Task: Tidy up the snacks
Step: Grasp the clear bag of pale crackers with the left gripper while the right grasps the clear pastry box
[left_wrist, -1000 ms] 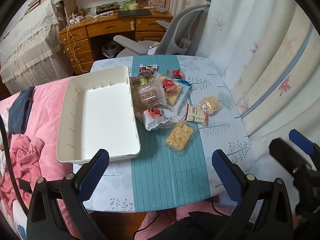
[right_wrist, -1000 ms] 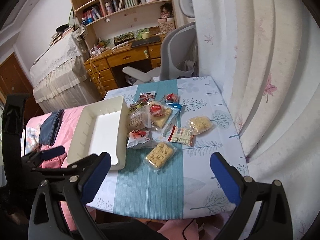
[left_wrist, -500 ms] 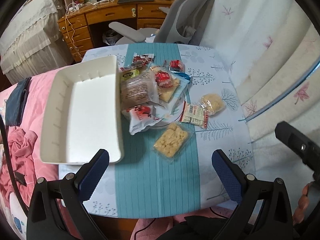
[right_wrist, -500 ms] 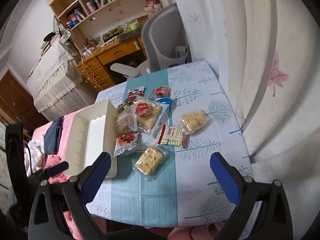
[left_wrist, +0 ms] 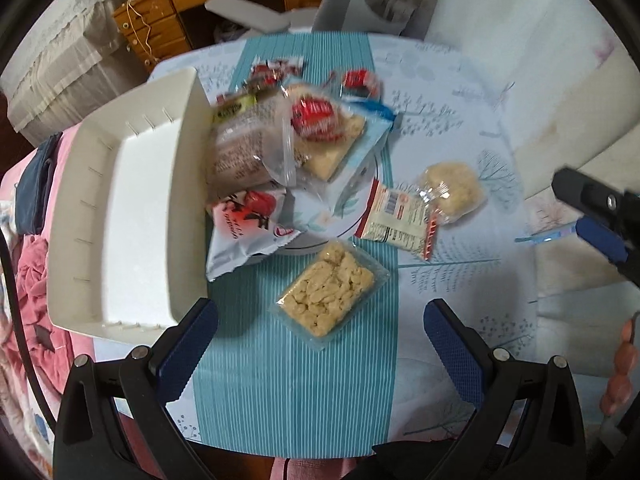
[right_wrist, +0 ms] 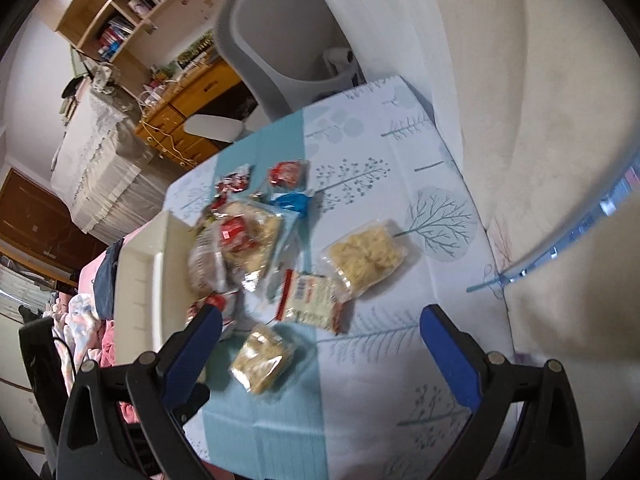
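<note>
Both grippers hang above the near edge of the table [left_wrist: 448, 128] with their blue-padded fingers spread wide and nothing between them. The left gripper [left_wrist: 320, 344] is over the teal striped runner [left_wrist: 296, 392] that crosses the middle of the table, just short of a clear pack of pale yellow puffed biscuits [left_wrist: 330, 294]. The right gripper [right_wrist: 320, 356] is nearer the right edge, by the curtain [right_wrist: 520, 80], and its tips also show at the right border of the left wrist view. A white tray [left_wrist: 120, 216] lies along the left edge of the table with nothing in it. The snacks are heaped on a plate [left_wrist: 374, 184] just right of the tray: a brown cake in a clear wrapper [left_wrist: 240, 152] touches the tray wall, a red-wrapped sweet [left_wrist: 316, 120] lies on a flat pale biscuit pack [left_wrist: 336, 148], and a white bag with red print [left_wrist: 246, 232] hangs over the plate's near rim. Further right, off the runner, a white and red sachet [left_wrist: 400, 220] touches a clear bag of round yellow crackers [left_wrist: 452, 190]. Two small red packets [left_wrist: 280, 70] [left_wrist: 358, 80] lie toward the far edge. An office chair [right_wrist: 280, 40] stands behind the table.
</note>
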{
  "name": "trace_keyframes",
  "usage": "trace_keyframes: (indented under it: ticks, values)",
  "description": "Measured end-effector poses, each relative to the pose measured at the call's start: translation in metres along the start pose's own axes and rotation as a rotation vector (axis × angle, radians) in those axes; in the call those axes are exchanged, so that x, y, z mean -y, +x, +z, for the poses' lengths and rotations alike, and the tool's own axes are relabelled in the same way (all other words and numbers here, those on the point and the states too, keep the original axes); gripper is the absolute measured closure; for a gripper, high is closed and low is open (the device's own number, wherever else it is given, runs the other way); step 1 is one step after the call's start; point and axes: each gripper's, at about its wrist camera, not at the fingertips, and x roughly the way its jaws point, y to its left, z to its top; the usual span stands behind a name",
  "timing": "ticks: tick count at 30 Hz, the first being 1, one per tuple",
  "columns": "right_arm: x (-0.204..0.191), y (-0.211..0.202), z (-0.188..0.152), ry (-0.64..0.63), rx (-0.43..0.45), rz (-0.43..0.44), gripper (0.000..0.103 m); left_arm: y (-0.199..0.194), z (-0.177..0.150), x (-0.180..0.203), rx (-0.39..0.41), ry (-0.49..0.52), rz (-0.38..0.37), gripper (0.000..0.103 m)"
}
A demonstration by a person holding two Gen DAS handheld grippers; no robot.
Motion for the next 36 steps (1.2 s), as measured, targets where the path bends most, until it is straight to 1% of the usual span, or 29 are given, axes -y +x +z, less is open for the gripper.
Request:
trace_keyframes:
  ticks: [4, 6, 9, 13, 14, 17, 19, 26, 27, 28, 29, 30, 32, 35, 36]
  values:
    - [0.014, 0.031, 0.013, 0.004, -0.033, -0.008, 0.003, 0.028, 0.008, 0.010, -0.064, 0.006, 0.019, 0.001]
    - [0.019, 0.049, 0.017, 0.008, -0.077, -0.012, 0.003, 0.044, 0.013, 0.013, -0.108, 0.006, 0.041, 0.001]
    - [0.028, 0.070, 0.023, 0.022, -0.119, -0.011, 0.003, 0.062, 0.018, 0.016, -0.152, -0.007, 0.043, 0.001]
    - [0.032, 0.100, 0.027, 0.011, -0.171, -0.023, 0.003, 0.084, 0.022, 0.021, -0.196, -0.006, 0.058, 0.001]
    - [0.032, 0.107, 0.028, 0.008, -0.181, -0.027, 0.003, 0.088, 0.023, 0.022, -0.204, -0.004, 0.069, 0.001]
    - [0.031, 0.126, 0.032, -0.006, -0.206, -0.046, 0.003, 0.099, 0.024, 0.025, -0.216, 0.025, 0.133, 0.001]
    - [0.031, 0.138, 0.034, -0.013, -0.219, -0.054, 0.003, 0.106, 0.024, 0.028, -0.227, 0.044, 0.152, 0.001]
    - [0.029, 0.162, 0.036, -0.038, -0.262, -0.109, 0.003, 0.109, 0.020, 0.031, -0.230, 0.051, 0.078, 0.001]
    - [0.029, 0.164, 0.035, -0.044, -0.269, -0.117, 0.003, 0.111, 0.022, 0.037, -0.234, 0.050, 0.065, 0.001]
    - [0.029, 0.167, 0.034, -0.052, -0.273, -0.127, 0.004, 0.112, 0.022, 0.040, -0.238, 0.048, 0.057, 0.001]
    - [0.029, 0.169, 0.034, -0.058, -0.275, -0.131, 0.010, 0.117, 0.024, 0.045, -0.242, 0.045, 0.045, 0.001]
    - [0.028, 0.171, 0.033, -0.065, -0.281, -0.136, 0.010, 0.122, 0.024, 0.046, -0.243, 0.043, 0.031, 0.002]
    - [0.025, 0.172, 0.034, -0.092, -0.271, -0.151, 0.014, 0.134, 0.024, 0.051, -0.245, 0.039, 0.001, 0.004]
    - [0.022, 0.173, 0.034, -0.115, -0.260, -0.170, 0.019, 0.138, 0.024, 0.049, -0.250, 0.030, -0.025, 0.012]
    - [0.022, 0.173, 0.035, -0.118, -0.256, -0.177, 0.020, 0.142, 0.022, 0.051, -0.250, 0.027, -0.038, 0.016]
